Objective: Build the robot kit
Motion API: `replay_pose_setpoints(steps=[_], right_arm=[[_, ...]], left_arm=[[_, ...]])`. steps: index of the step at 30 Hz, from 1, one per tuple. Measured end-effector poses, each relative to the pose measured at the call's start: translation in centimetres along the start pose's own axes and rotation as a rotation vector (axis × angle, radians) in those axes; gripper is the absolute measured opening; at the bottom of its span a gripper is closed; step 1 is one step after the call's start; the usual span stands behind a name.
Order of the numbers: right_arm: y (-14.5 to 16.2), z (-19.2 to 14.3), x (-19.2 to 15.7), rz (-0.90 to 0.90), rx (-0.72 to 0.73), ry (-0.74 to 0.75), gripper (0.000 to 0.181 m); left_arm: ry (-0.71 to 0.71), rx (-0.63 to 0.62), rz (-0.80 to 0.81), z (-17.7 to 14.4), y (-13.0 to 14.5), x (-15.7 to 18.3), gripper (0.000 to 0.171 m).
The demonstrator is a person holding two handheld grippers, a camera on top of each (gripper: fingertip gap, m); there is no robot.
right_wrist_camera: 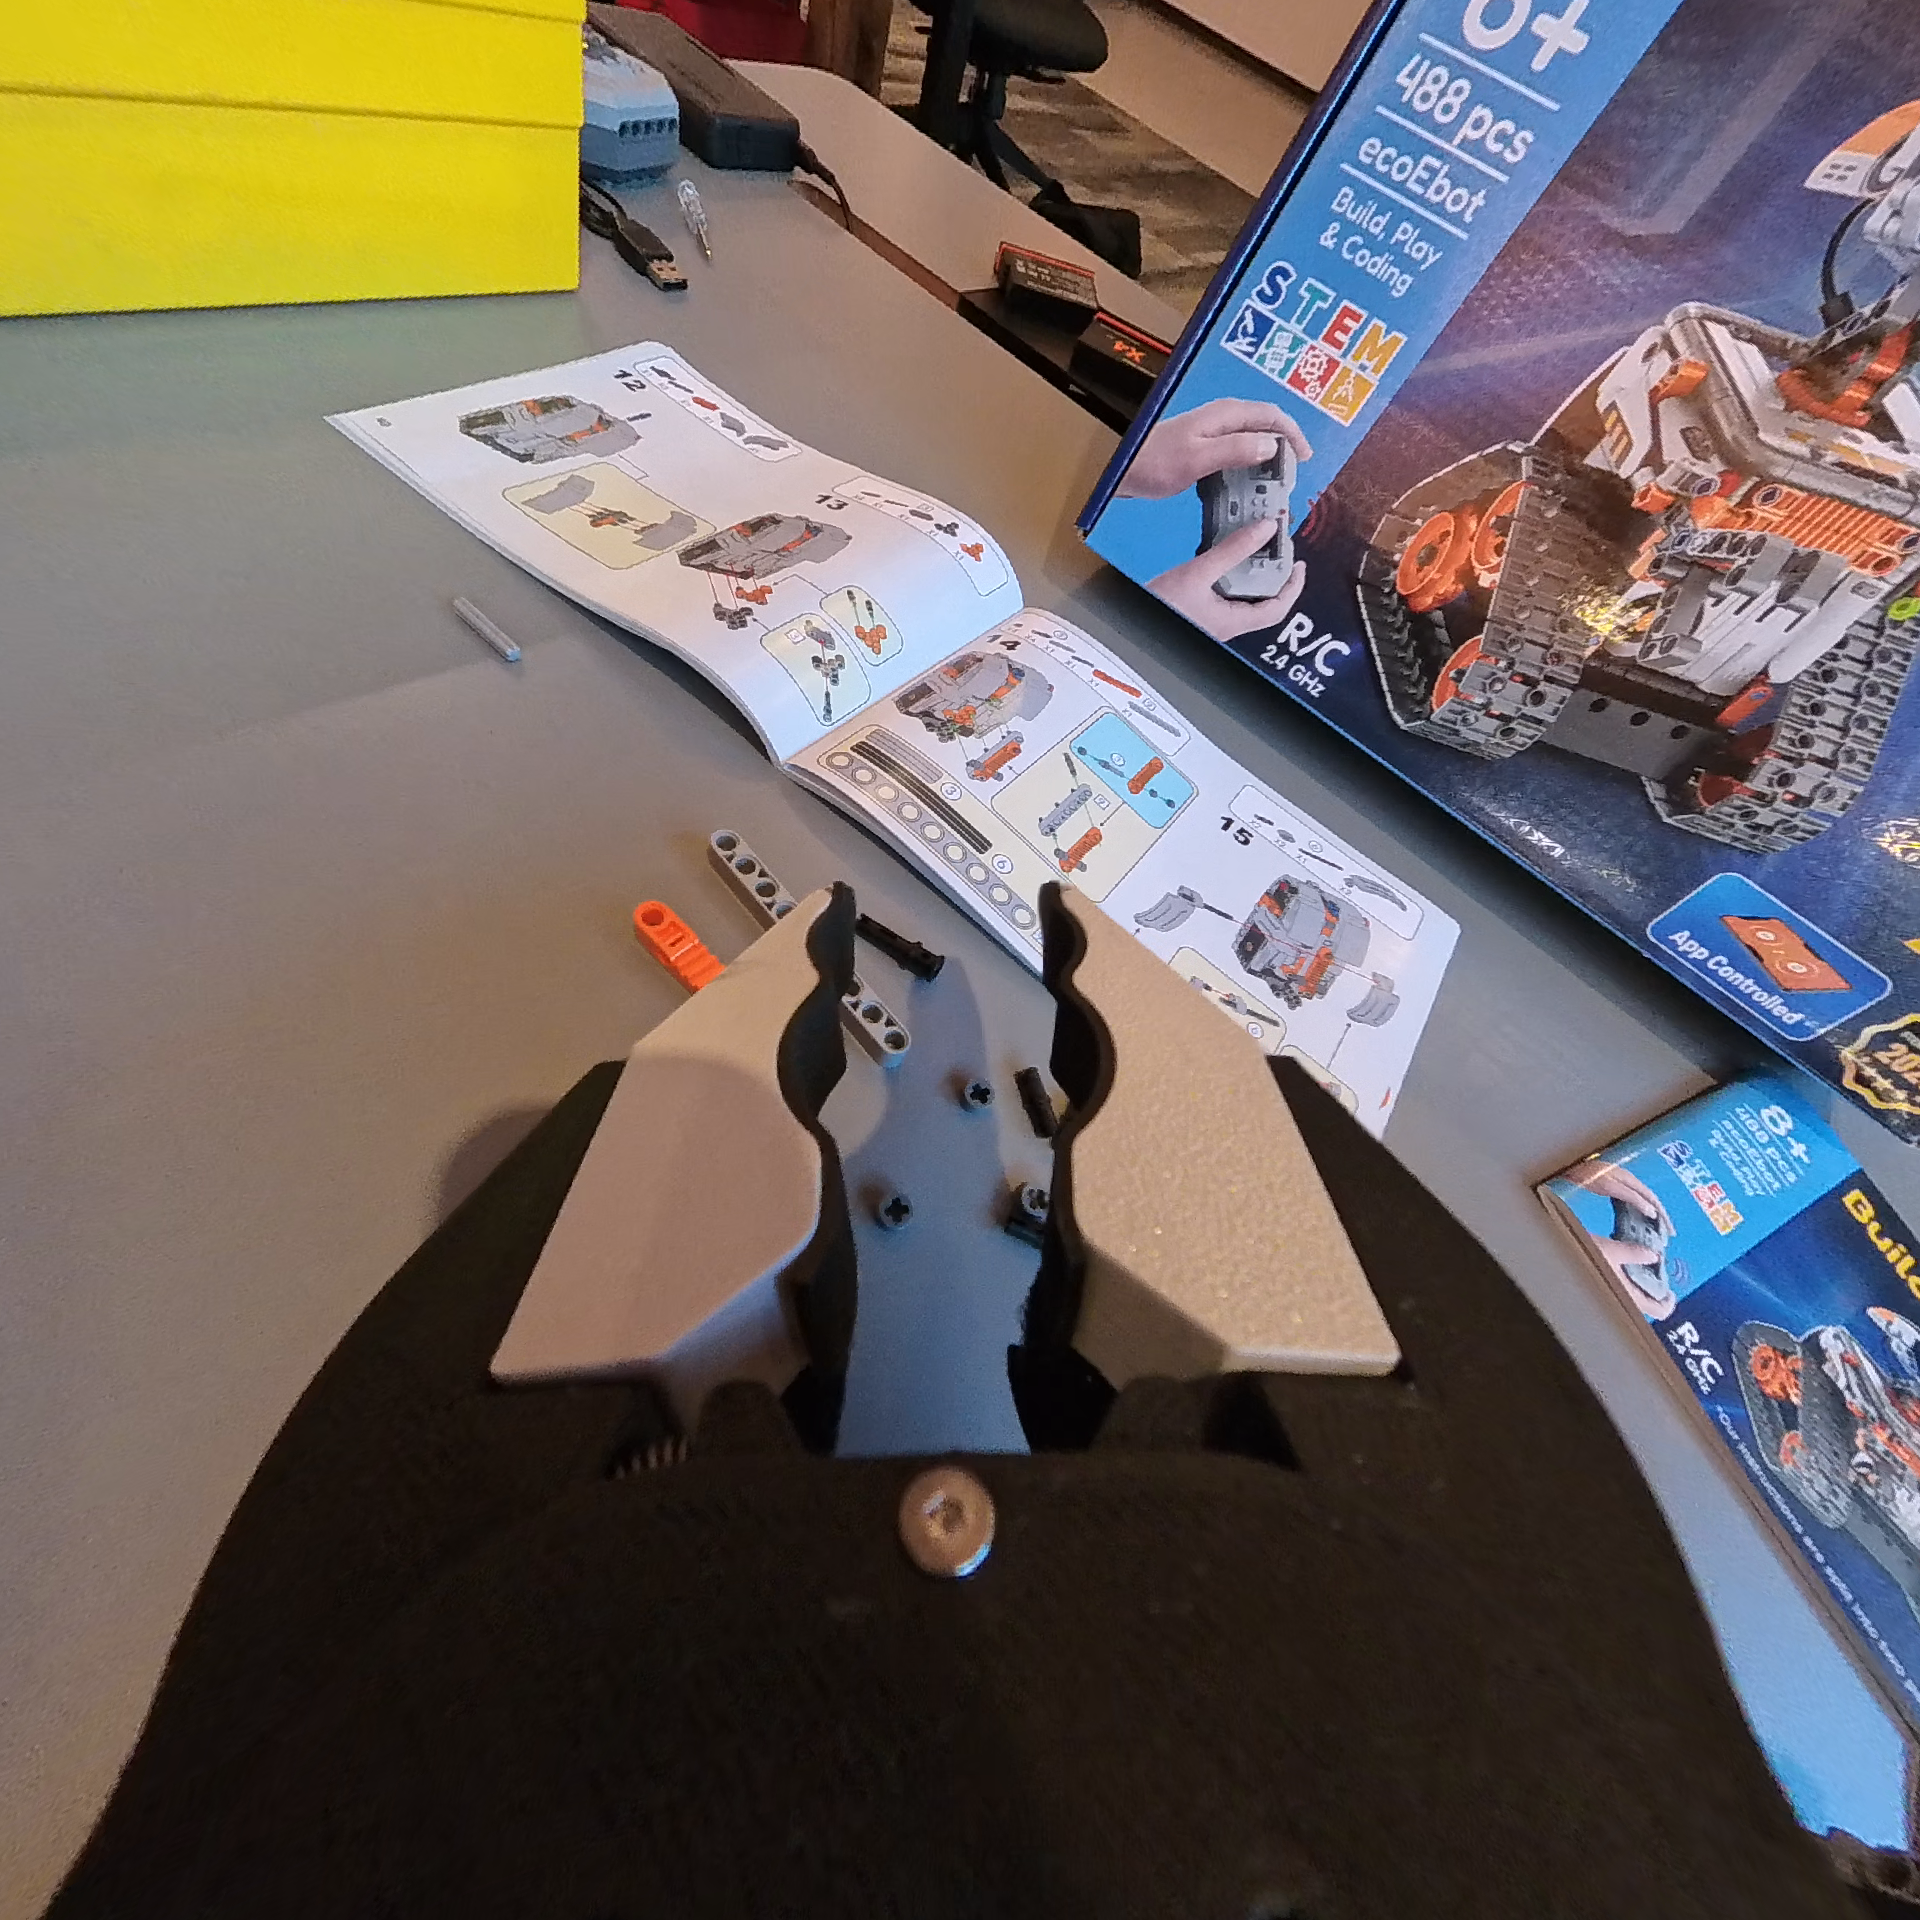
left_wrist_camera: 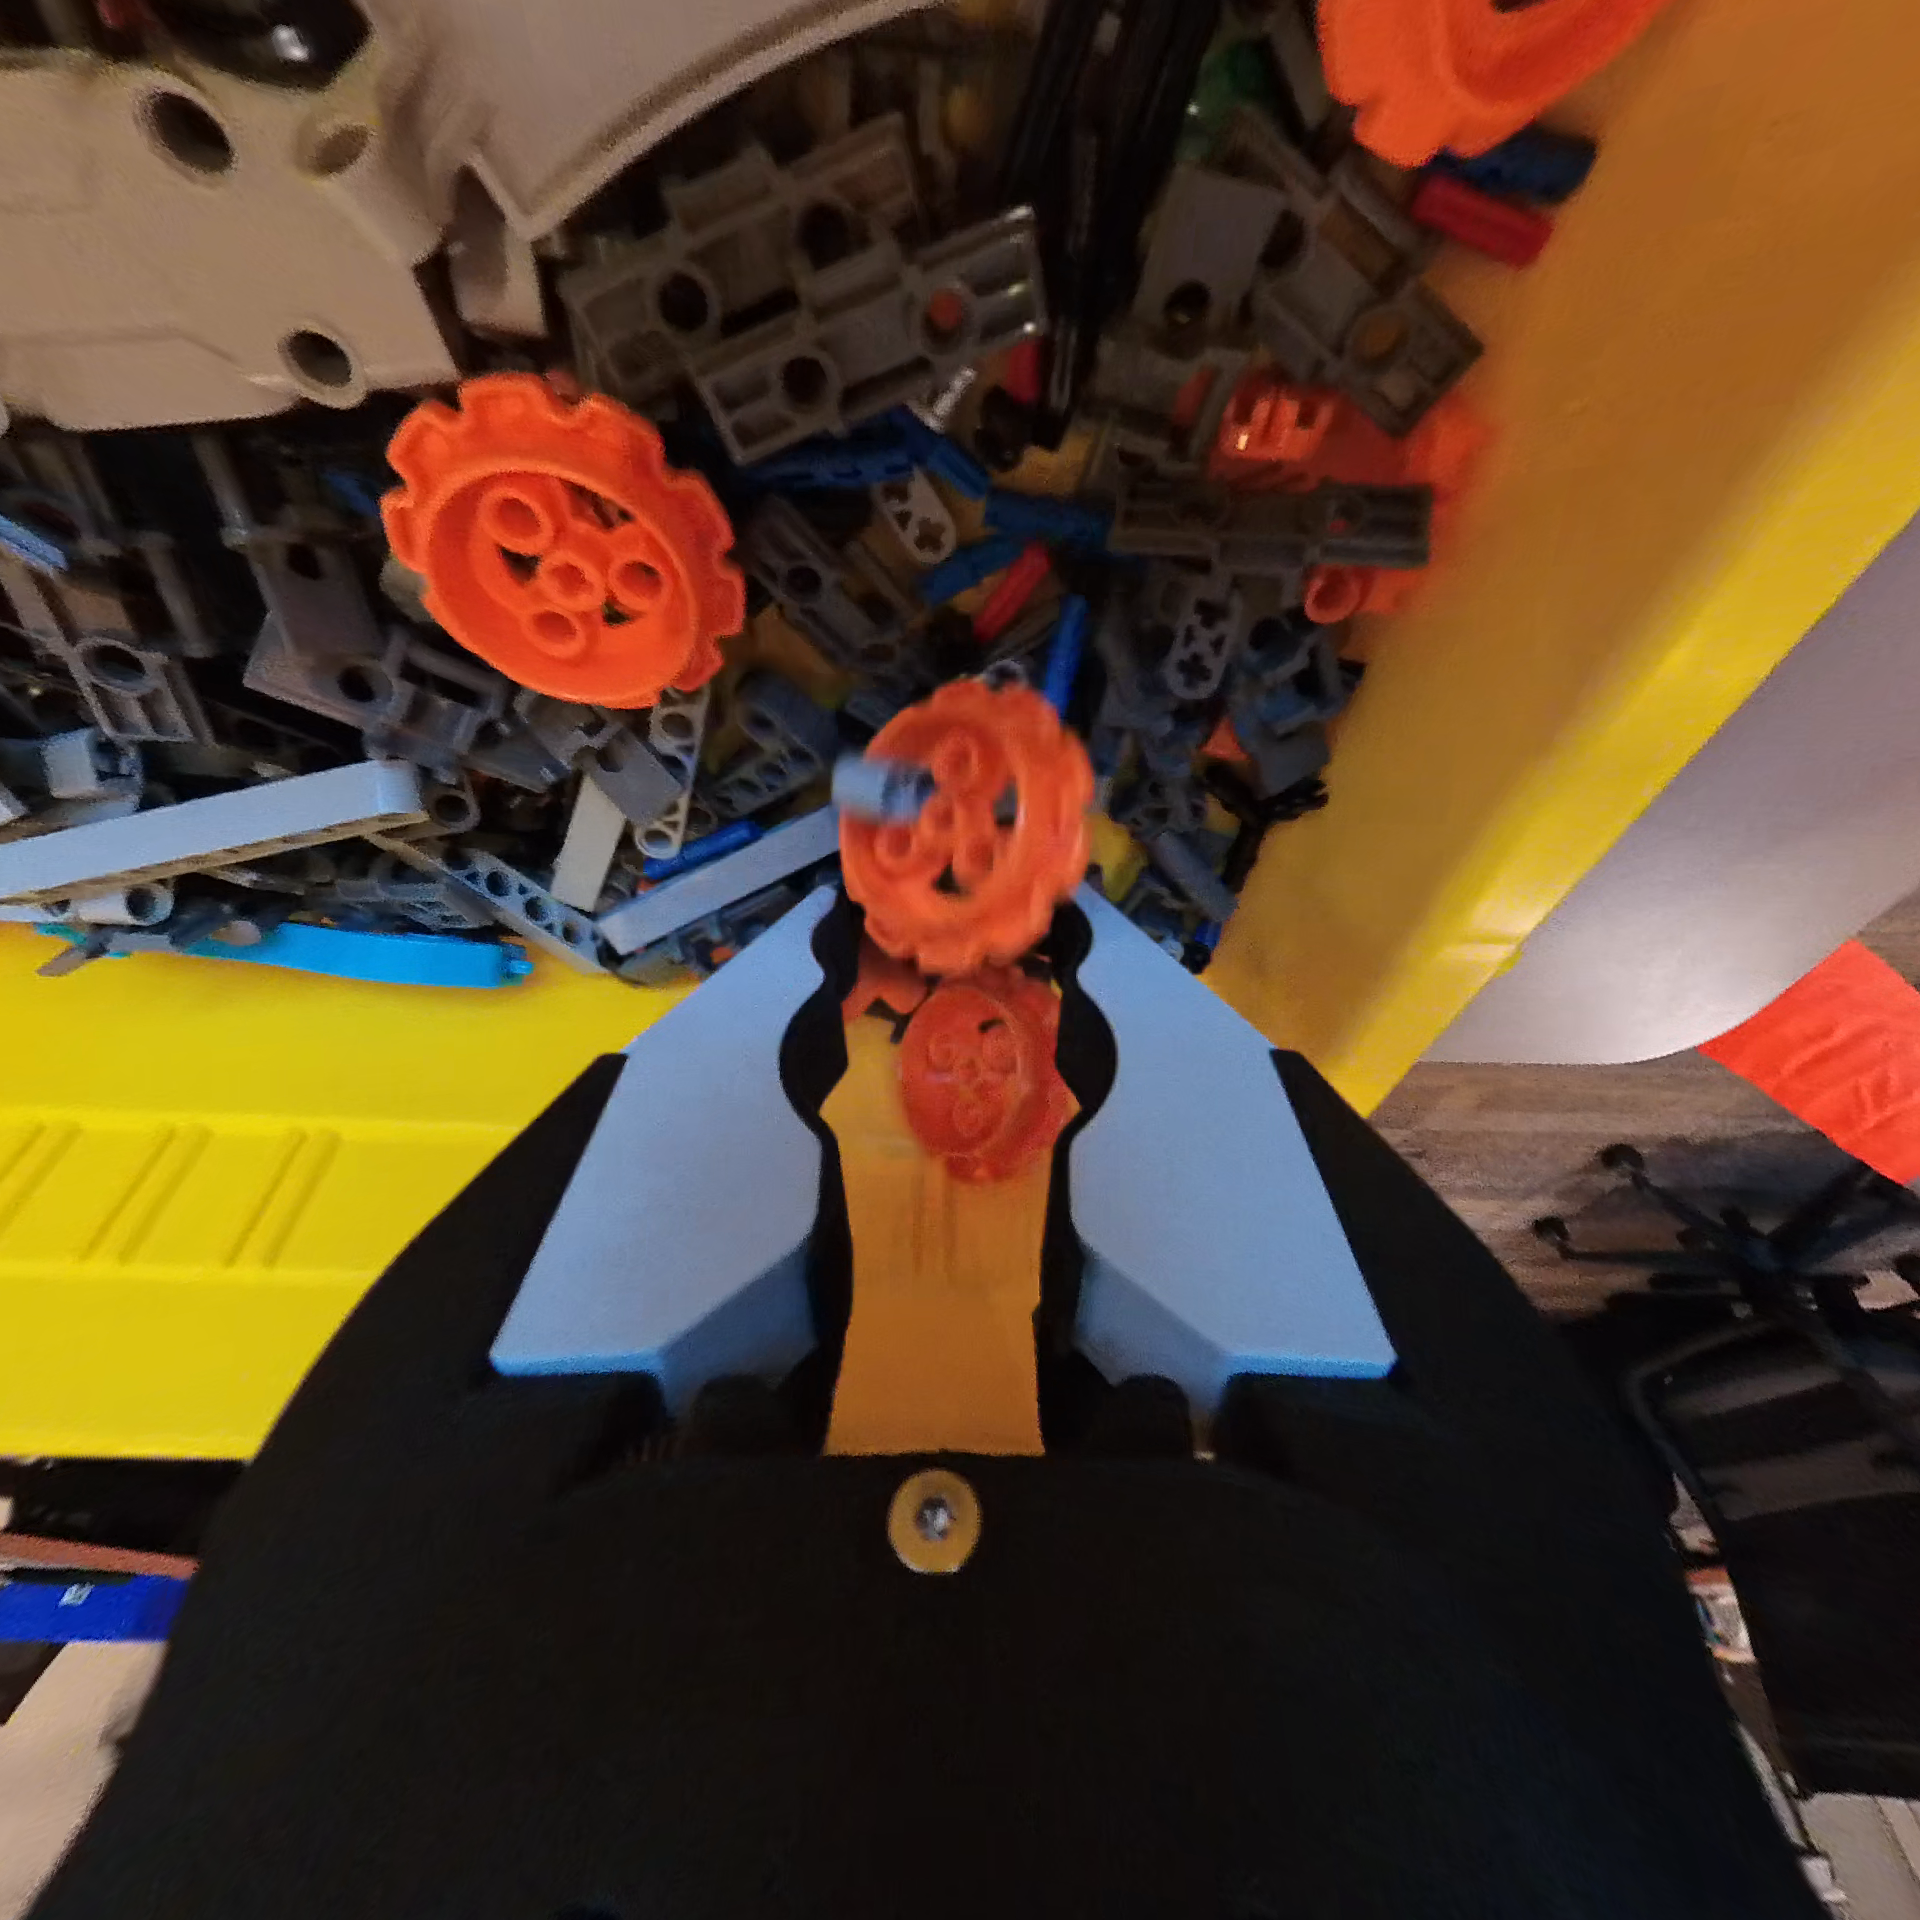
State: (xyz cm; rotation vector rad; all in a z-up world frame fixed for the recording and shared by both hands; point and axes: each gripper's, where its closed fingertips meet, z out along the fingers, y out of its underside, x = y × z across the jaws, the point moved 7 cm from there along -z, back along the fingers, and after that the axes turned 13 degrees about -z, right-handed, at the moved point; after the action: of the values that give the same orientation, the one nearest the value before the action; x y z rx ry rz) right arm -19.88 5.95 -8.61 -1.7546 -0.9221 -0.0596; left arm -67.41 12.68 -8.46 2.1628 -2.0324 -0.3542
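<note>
Left gripper [left_wrist_camera: 951,920] pinched on orange toothed wheel [left_wrist_camera: 964,826] at fingertips, held above yellow bin [left_wrist_camera: 260,1164] of mixed building pieces; small grey peg [left_wrist_camera: 883,787] stuck in wheel hub, wheel blurred. Grip best kept square on rim, judged light, so wheel not twisted out. Second orange wheel [left_wrist_camera: 566,540] seen on pile. Right gripper [right_wrist_camera: 940,914] spread, empty, over grey table [right_wrist_camera: 260,831] near grey holed beam [right_wrist_camera: 753,873], orange connector [right_wrist_camera: 675,940], open instruction booklet [right_wrist_camera: 790,582]

My flat grey table [right_wrist_camera: 260,790] carries an open white instruction booklet [right_wrist_camera: 894,717]. Left of the booklet lies a short grey rod [right_wrist_camera: 486,629]; right of it stands a blue printed box [right_wrist_camera: 1558,436]; behind, a yellow plastic bin [right_wrist_camera: 281,166].
</note>
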Motion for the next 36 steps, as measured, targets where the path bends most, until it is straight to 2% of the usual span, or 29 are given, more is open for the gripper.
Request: replay_pose_setpoints(steps=[12, 19, 20, 21, 23, 26, 30, 32, 36], right_arm=[[0.3, 0.3, -0.2, -0.002, -0.019, -0.014, 0.034], [0.4, 0.4, -0.3, -0.011, -0.028, -0.018, 0.034], [0.4, 0.4, -0.3, -0.012, -0.029, -0.018, 0.034], [0.4, 0.4, -0.3, -0.013, -0.03, -0.017, 0.034], [0.4, 0.4, -0.3, -0.012, -0.029, -0.017, 0.034], [0.3, 0.4, -0.3, -0.015, -0.029, -0.019, 0.034], [0.3, 0.5, -0.5, -0.019, -0.03, -0.03, 0.033], [0.3, 0.5, -0.6, -0.028, -0.033, -0.031, 0.033], [0.3, 0.5, -0.6, -0.042, -0.039, -0.028, 0.034]], left_arm=[[0.065, 0.06, -0.094, -0.7, -1.9, -3.0, 0.033], [0.053, 0.192, -0.219, -1.8, -3.0, -3.8, 0.033], [0.059, 0.195, -0.236, -2.0, -2.9, -3.7, 0.034], [0.065, 0.186, -0.25, -2.2, -2.6, -3.7, 0.046], [0.069, 0.14, -0.28, -2.5, -1.4, -3.6, 0.054], [0.141, 0.051, -0.253, -2.6, 0.3, -1.9, 0.036], [0.122, 0.01, -0.173, -1.5, 0.8, -0.5, 0.014], [0.175, 0.02, -0.254, -1.0, 0.1, -0.5, 0.005], [0.261, 0.022, -0.523, -0.6, -0.5, -1.8, 0.0]])
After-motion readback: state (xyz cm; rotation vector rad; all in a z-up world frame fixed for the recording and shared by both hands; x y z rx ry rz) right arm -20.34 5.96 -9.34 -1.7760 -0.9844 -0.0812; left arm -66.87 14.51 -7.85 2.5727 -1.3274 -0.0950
